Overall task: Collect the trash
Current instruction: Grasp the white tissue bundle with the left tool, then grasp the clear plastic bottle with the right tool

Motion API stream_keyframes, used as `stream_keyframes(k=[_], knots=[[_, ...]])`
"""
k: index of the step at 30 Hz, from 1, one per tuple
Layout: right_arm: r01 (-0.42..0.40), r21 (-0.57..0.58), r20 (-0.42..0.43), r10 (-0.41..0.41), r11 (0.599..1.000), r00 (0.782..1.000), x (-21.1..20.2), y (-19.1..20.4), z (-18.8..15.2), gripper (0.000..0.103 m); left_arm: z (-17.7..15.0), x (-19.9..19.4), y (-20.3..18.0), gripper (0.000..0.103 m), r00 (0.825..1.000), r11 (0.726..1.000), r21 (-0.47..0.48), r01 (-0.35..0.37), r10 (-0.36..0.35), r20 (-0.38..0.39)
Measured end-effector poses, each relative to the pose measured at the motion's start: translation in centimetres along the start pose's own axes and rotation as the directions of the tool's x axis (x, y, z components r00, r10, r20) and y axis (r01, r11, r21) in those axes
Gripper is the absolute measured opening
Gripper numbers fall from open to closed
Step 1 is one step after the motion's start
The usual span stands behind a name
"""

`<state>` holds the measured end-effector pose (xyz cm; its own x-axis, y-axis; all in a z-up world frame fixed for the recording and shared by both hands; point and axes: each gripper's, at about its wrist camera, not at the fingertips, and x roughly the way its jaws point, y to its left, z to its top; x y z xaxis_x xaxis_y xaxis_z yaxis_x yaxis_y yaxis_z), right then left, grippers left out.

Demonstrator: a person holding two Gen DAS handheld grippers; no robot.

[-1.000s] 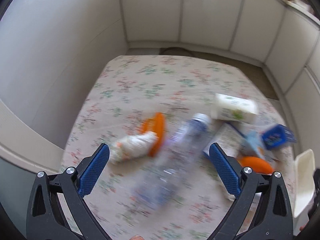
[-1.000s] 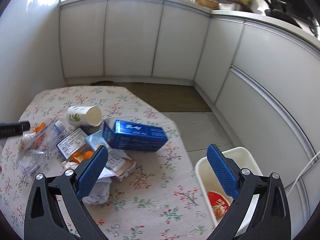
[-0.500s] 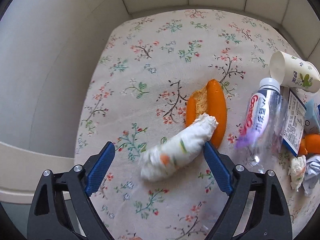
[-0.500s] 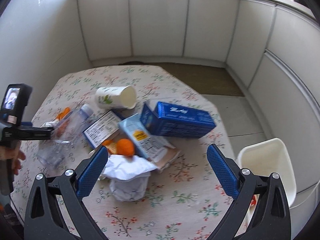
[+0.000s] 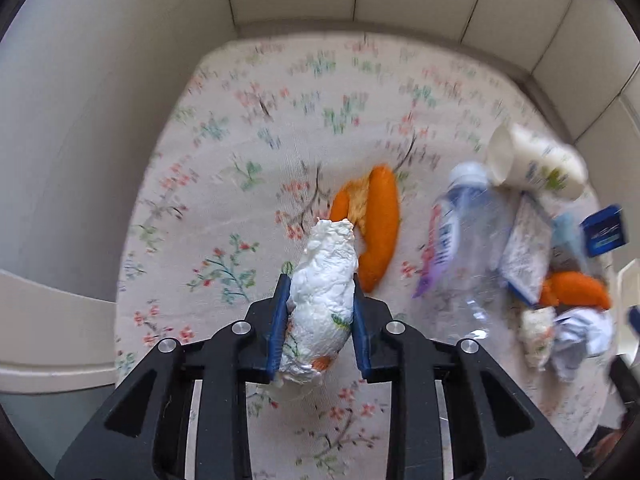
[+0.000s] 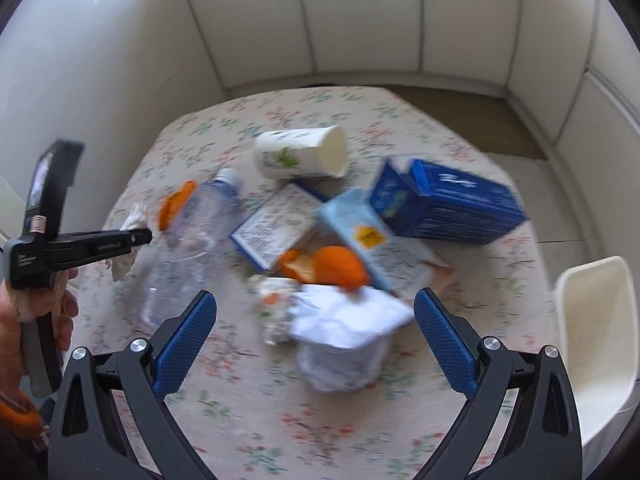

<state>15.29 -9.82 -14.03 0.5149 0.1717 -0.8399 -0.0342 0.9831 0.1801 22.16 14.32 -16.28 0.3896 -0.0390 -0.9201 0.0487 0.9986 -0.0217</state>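
A crumpled white tissue (image 5: 328, 256) with printed leaves sticks up between the blue pads of my left gripper (image 5: 320, 300), whose jaws are closing and press on both its sides. Just beyond it an orange peel (image 5: 380, 224) lies on the floral tablecloth (image 5: 240, 128). In the right wrist view the left gripper (image 6: 136, 238) is at the table's left, in a person's hand. My right gripper (image 6: 315, 300) hangs open above a crumpled white paper (image 6: 344, 332), apart from it, with nothing between its fingers.
A clear plastic bottle (image 6: 192, 240), a tipped paper cup (image 6: 300, 152), a dark blue box (image 6: 452, 204), a light blue carton (image 6: 360, 232) and more orange peel (image 6: 340, 266) are heaped mid-table. A white bin (image 6: 592, 328) stands off the table's right edge. White cabinets enclose the corner.
The left gripper came down over the tissue and went from wide open to closed on it. The right gripper tilted down and moved in over the crumpled paper, staying open.
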Motion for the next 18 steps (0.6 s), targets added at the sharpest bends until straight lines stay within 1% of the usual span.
stream_keyframes(k=[3,7,9,13,16,17,18], knots=[[-0.045,0.010,-0.035,0.045,0.999,0.998,1.3,2.1,0.9,0.096,0.0,-3.8,0.1,0.027,0.996,0.999,-0.045,0.026,-0.022,0.088],[-0.073,0.077,-0.109,0.081,0.994,0.991,4.1,4.9,2.3,0.096,-0.1,-9.5,0.4,0.027,0.975,0.994,-0.097,0.058,-0.036,0.219],[-0.078,0.104,-0.153,0.093,0.992,0.984,5.8,6.5,2.8,0.096,-0.1,-11.7,0.5,0.027,0.964,0.992,-0.105,0.064,-0.034,0.265],[-0.052,0.087,-0.184,0.068,0.995,0.981,8.0,9.2,3.3,0.096,-0.1,-13.8,0.5,0.027,0.951,0.994,-0.092,0.057,-0.026,0.308],[-0.036,0.090,-0.216,0.055,0.995,0.975,9.9,10.0,3.1,0.095,0.0,-14.0,0.8,0.027,0.953,0.994,-0.090,0.058,-0.028,0.303],[-0.033,0.092,-0.228,0.053,0.995,0.972,10.4,9.9,3.2,0.093,0.0,-13.8,0.9,0.027,0.954,0.994,-0.090,0.058,-0.029,0.297],[-0.031,0.093,-0.244,0.053,0.995,0.968,11.0,9.9,3.1,0.088,-0.1,-13.6,1.0,0.027,0.956,0.994,-0.089,0.057,-0.029,0.292]])
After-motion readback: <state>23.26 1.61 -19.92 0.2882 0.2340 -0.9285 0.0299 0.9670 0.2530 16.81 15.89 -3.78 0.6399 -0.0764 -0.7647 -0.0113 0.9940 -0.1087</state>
